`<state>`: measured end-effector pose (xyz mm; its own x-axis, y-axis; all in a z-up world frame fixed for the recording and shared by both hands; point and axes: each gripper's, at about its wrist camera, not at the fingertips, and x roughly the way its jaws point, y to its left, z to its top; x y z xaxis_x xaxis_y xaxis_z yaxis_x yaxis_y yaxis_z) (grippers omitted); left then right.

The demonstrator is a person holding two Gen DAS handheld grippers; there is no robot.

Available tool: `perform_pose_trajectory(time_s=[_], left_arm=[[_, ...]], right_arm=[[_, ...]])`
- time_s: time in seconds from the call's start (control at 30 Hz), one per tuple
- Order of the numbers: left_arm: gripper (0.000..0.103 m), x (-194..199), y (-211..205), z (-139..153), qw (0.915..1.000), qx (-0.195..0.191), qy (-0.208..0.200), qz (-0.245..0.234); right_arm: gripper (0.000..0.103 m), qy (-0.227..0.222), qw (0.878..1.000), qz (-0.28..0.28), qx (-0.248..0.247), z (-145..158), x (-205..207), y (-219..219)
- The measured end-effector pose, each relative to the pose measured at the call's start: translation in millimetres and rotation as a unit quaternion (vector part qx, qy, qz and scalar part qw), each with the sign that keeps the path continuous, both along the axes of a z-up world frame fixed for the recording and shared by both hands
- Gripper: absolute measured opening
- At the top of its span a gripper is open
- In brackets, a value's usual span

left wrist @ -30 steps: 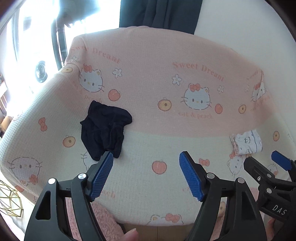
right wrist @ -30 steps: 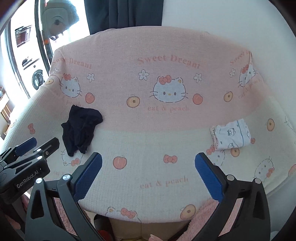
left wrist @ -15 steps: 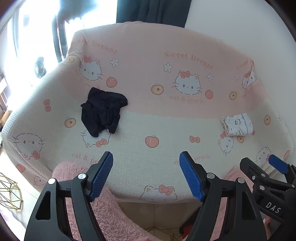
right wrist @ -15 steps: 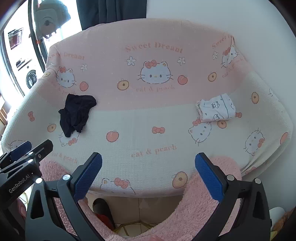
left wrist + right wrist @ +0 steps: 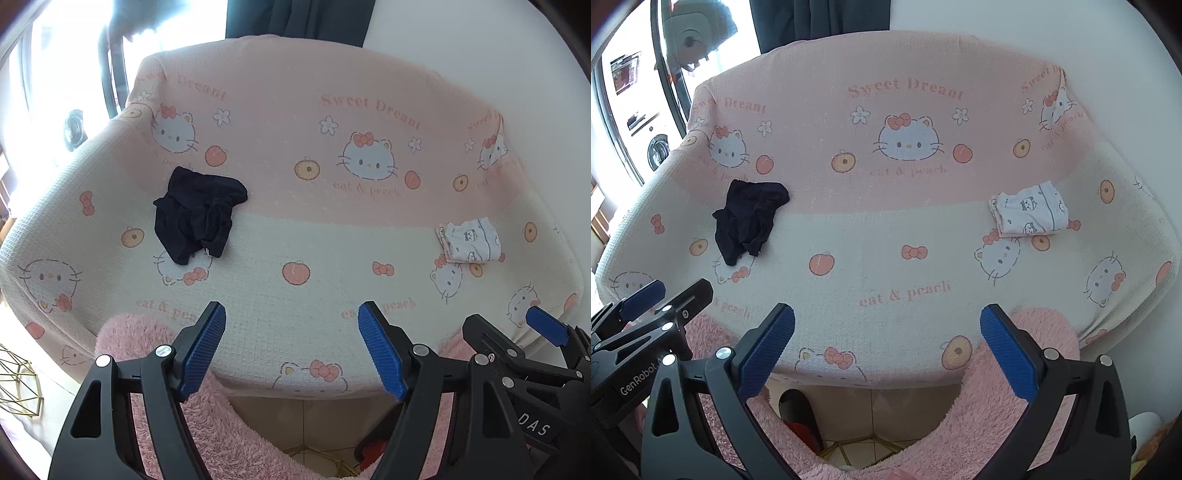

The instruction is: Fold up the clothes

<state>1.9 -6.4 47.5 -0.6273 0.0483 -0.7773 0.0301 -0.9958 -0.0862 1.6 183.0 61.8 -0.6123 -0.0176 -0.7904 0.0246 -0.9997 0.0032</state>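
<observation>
"Sweet Dreant" and "eat & peach" printed on the pink-and-white blanket (image 5: 886,229), "GenRobot" on the left gripper (image 5: 642,299), "DAS" on the right gripper (image 5: 517,325)

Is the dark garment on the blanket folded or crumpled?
Crumpled: the dark garment lies bunched with uneven edges, unlike the white garment folded into a neat rectangle.

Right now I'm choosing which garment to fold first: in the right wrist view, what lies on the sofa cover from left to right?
Crumpled dark garment → round peach print → folded white printed garment.
</observation>
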Motion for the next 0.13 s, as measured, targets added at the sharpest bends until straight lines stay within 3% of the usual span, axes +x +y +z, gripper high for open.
perform_pose_trajectory(time_s=[0.13], left_arm=[[0.077, -3.8, 6.0, -0.7, 1.0000, -0.008, 0.000, -0.005]], right_arm=[[0.102, -0.003, 1.000, -0.005, 0.003, -2.9, -1.0, 0.8]])
